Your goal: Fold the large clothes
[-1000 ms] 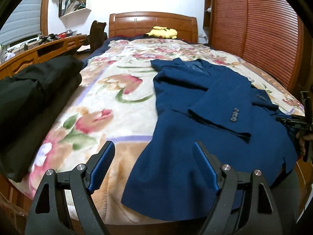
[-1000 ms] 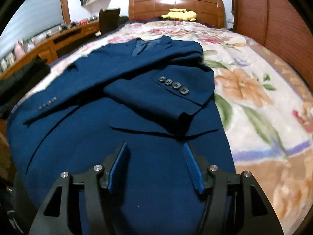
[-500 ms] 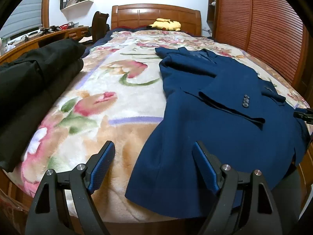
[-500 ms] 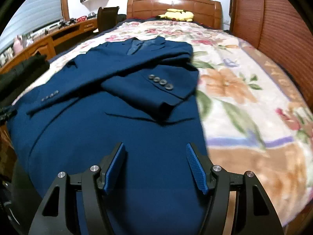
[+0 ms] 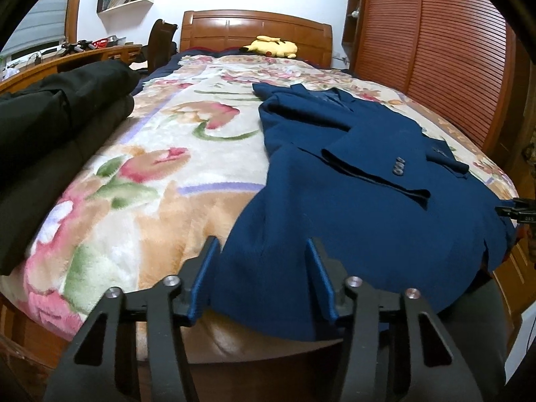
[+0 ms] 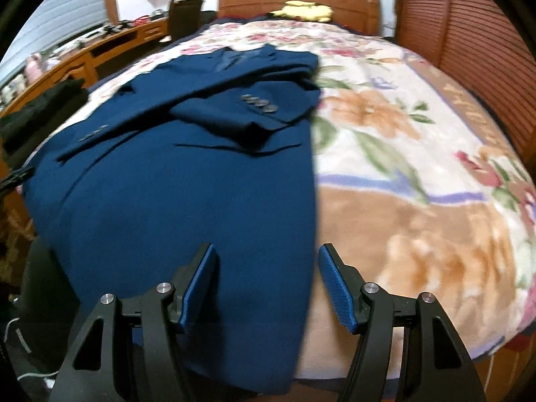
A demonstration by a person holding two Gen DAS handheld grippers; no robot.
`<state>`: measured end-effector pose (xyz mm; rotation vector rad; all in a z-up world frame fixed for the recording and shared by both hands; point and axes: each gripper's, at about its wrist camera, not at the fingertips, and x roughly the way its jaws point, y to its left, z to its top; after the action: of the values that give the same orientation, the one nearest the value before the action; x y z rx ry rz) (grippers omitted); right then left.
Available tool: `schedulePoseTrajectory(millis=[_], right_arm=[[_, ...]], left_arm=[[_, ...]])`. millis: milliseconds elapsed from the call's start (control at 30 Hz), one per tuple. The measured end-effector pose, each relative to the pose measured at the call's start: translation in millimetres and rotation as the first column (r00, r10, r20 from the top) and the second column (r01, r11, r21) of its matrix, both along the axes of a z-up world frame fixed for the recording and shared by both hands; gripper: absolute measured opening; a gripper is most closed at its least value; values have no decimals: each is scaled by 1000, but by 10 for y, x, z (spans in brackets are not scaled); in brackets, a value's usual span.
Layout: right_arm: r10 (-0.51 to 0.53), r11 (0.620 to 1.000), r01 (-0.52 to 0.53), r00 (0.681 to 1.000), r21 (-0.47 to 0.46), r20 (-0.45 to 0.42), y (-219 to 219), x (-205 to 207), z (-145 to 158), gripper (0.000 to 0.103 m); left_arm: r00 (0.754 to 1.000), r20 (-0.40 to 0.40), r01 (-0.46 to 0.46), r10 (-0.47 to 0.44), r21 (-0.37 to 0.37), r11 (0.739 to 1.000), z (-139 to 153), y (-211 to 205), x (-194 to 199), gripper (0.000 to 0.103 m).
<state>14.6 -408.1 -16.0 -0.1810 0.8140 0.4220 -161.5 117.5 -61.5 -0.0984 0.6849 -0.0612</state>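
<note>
Navy woven blazer (image 5: 351, 207) flat on plush floral blanket (image 5: 140, 181); left gripper (image 5: 264, 279), right gripper (image 6: 266, 284) spread.

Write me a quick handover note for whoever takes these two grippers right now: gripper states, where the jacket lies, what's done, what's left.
Left gripper: open, empty, at the hem's left corner.
Right gripper: open, empty, at the hem's right corner.
Blue jacket: flat on the floral blanket, collar toward the headboard, hem overhanging the bed's foot.
Done: both sleeves folded across the body.
Left: grip both hem corners, likely fold the hem up toward the collar.
</note>
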Motion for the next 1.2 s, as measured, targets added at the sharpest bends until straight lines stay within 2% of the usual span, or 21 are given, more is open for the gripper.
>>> schedulePoseTrajectory(millis=[33,67,100,167,233,333,433,633,867,1200], right_arm=[[14,1000,-14,1000,-1,0,20,-9,-3,56],[29,1000,-29,1000,-10,6,58,-26,-7,47],[43,999,-43,999,-13,9,83,-41,-11,41],[71,997,-71,997,-8,11,123,-68,-11,17],[67,998,-66,997,-21,31,132,-70,19,7],[62,998,-63,995,9,74,105,-92,135,6],[46,997,-54,989,54,142,43,-152,375,5],[29,992,-62,959,109,283,-1,-345,882,5],[31,985,-97,912,141,409,-27,-720,1384,5],[34,980,-139,824,144,565,-252,-1399,2082,4]], left_arm=[[1000,-4,19,-19,-10,1000,11,-18,-13,33],[999,-10,39,-39,-24,999,22,-33,-16,20],[998,-17,62,-62,-33,998,42,-64,-21,14],[996,-14,86,-86,-25,996,111,-129,-40,11],[996,34,84,-83,-22,996,260,-170,-105,10],[989,114,93,-90,-28,995,575,-228,-198,10],[980,170,110,-102,-40,993,912,-280,-217,9],[953,278,134,-123,-23,991,1512,-370,-236,8],[918,370,141,-142,31,990,2152,-432,-284,8],[856,500,129,-133,42,991,2974,-372,-514,8]])
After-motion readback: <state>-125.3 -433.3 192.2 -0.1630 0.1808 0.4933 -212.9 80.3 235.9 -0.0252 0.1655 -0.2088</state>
